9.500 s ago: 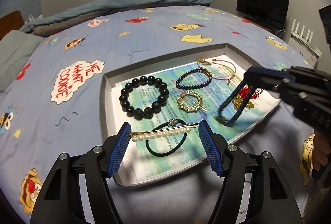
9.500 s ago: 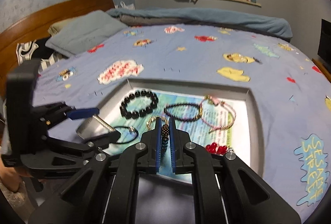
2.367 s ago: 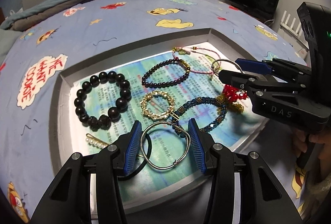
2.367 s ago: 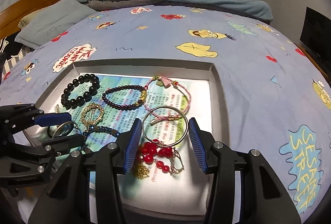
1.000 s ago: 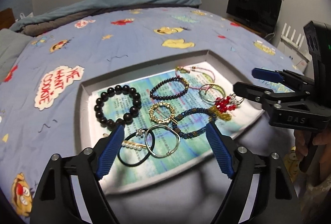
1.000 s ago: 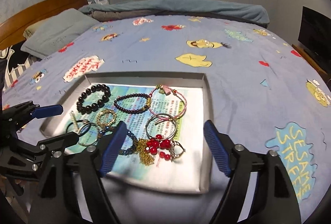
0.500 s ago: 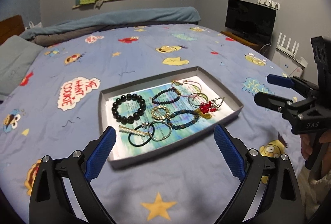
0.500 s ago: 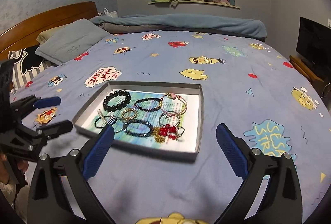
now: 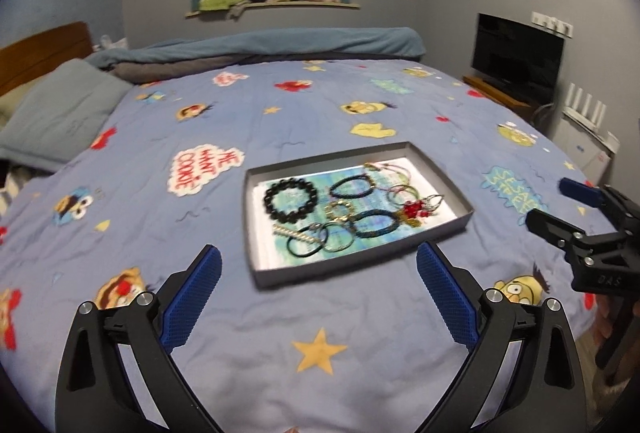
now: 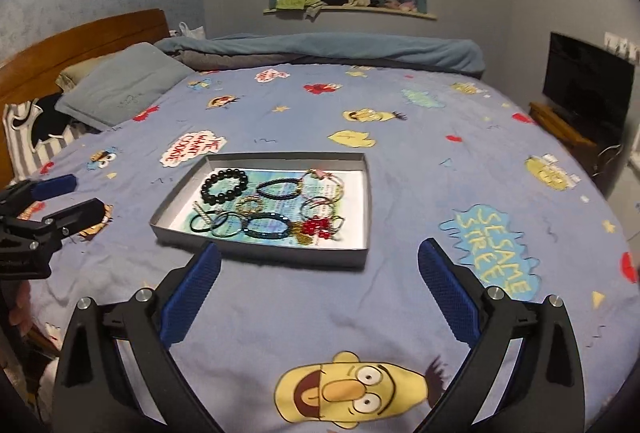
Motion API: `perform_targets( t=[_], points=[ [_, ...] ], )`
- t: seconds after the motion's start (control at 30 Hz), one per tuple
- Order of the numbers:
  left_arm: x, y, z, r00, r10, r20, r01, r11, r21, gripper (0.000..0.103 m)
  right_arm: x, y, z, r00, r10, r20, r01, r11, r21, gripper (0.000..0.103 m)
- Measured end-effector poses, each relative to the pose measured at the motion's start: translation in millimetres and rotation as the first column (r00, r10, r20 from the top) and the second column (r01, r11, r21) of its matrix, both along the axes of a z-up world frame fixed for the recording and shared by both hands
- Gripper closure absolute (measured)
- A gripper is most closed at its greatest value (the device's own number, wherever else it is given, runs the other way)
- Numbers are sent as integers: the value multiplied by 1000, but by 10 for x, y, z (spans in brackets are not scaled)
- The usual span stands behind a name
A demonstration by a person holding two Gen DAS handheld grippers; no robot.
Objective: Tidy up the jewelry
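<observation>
A grey tray (image 9: 256, 269) (image 10: 280, 256) lies on the blue bedspread and holds the jewelry: a black bead bracelet (image 9: 291, 201) (image 10: 224, 185), a pearl hair clip (image 9: 291, 233), a black hair tie (image 9: 304, 247), metal rings (image 9: 340, 237), a dark blue bracelet (image 9: 374, 224) (image 10: 267, 226) and a red bead piece (image 9: 414, 209) (image 10: 316, 226). My left gripper (image 9: 318, 267) is wide open and empty, back from the tray's near edge. My right gripper (image 10: 320, 263) is wide open and empty, also back from the tray.
The bed carries a grey pillow (image 10: 120, 89) at the left and a rolled blue blanket (image 10: 340, 51) at the back. A wooden headboard (image 10: 80, 33) is at the far left. A TV (image 9: 516, 57) on a low stand is to the right.
Both grippers have let go of the jewelry, opened wide and pulled back and up from the tray. The tray now looks smaller and farther in both views.
</observation>
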State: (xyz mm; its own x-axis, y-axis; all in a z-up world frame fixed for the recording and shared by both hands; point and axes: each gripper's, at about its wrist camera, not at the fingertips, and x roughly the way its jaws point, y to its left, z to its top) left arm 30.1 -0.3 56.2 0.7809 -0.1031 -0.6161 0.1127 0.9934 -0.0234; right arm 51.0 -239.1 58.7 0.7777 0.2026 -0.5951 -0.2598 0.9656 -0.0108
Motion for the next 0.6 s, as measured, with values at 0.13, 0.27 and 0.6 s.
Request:
perform_targets(
  t=[0.13,0.27,0.6],
  points=[
    [-75,-10,-18,1000,5,3,-5,1000,7,6,-96,44,10,1000,5,11,-5,1000,-10,6],
    [-99,-46,-33,1000,8,8,-8,999,36,6,-126,73,5,1000,15,7,-15,1000,-7,6],
    [-132,-27,-27,1000,11,7,-11,1000,23,6,-137,110,15,1000,22,8,-22,1000,-6,6]
  ],
)
